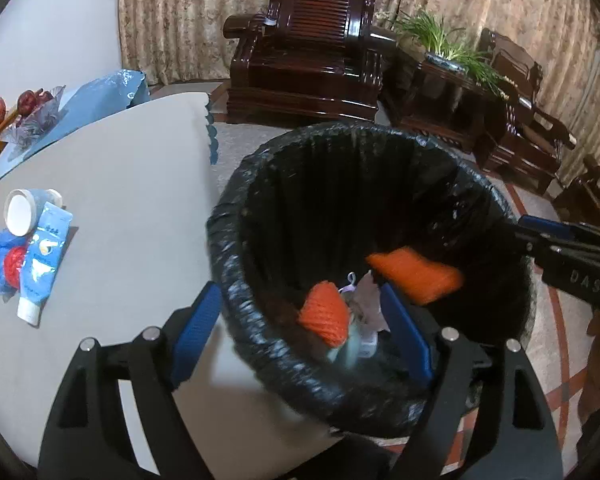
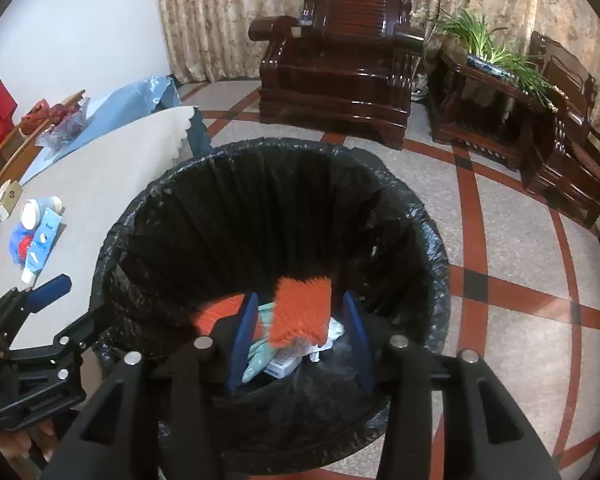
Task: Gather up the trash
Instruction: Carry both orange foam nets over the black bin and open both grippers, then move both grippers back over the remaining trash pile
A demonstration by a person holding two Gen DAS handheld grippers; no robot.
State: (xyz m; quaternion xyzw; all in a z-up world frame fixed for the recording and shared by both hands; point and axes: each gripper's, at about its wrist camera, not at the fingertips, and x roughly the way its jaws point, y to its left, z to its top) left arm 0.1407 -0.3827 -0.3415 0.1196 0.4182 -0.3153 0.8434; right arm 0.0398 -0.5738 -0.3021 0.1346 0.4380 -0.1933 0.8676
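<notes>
A bin with a black liner (image 1: 228,280) (image 2: 112,248) stands beside the table. My left gripper (image 1: 300,320) is open, its fingers astride the bin's near rim. My right gripper (image 2: 300,320) is open over the bin's mouth. A blurred orange foam net (image 2: 300,308) (image 1: 416,276) is in the air between the right fingers, apart from both pads. Another orange net (image 1: 324,316), a pale green glove (image 2: 260,352) and a small box (image 2: 282,364) lie in the bin. On the table lie a blue tube (image 1: 44,256) (image 2: 42,244), a white cup (image 1: 20,212) and a red ball in blue wrap (image 1: 4,264).
The white table (image 1: 132,208) has blue cloth (image 1: 100,100) and a fruit dish (image 1: 36,112) at its far end. Dark wooden armchairs (image 2: 336,64) and a plant stand (image 2: 492,80) line the curtained wall. The tiled floor (image 2: 500,280) lies right of the bin.
</notes>
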